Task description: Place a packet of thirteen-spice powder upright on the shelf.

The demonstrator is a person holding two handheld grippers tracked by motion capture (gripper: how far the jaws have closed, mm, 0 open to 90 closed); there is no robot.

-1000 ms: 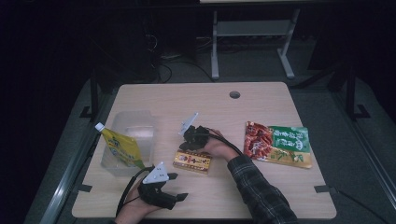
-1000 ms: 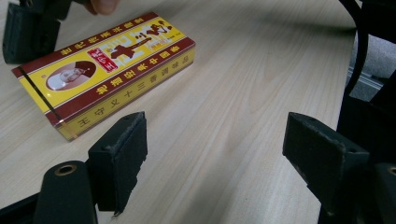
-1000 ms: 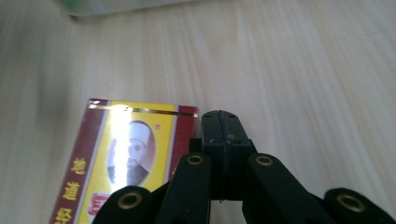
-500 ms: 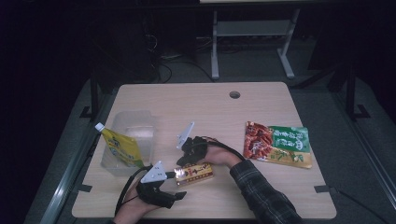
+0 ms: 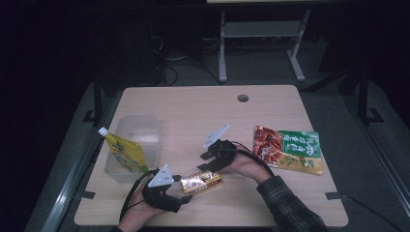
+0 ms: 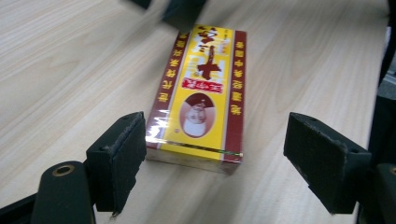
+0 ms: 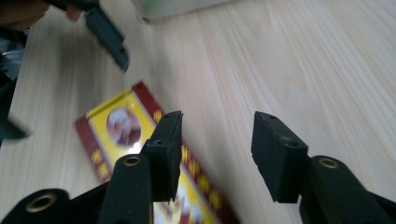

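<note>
Table [image 5: 193, 111]: light wood top with a round hole [image 5: 242, 98] near its far edge, set in a dark room. A metal stand [image 5: 261, 43] is on the floor beyond it.

Tub [image 5: 138, 140]: clear plastic, at the left side of the table. A yellow pouch [image 5: 126, 153] with a white cap leans against its near left side.

Packet [image 5: 288, 149]: flat, red at one end and green at the other, lying on the right side of the table, well apart from the work area.

Box [image 5: 202, 182]: the item in hand. It lies flat near the front edge of the table, between the two grippers. It is a small, long carton in shiny clear film, yellow face, dark red bands along both long sides carrying yellow characters, and an oval picture near the end facing the left gripper. Nothing rests on it.

Left gripper [image 5: 180, 191]: held low at the box's left end. In the left gripper view the jaws stand wide apart, one on each side of the box's near end; the left pad looks to be at the box's corner, the right pad is clear of it. No grip.

Right gripper [image 5: 208, 160]: just behind and above the box's right end. Its jaws have just been opening; in the right gripper view they are apart with bare table between the pads, the box [image 7: 140, 154] below and beside the left jaw. It holds nothing.
</note>
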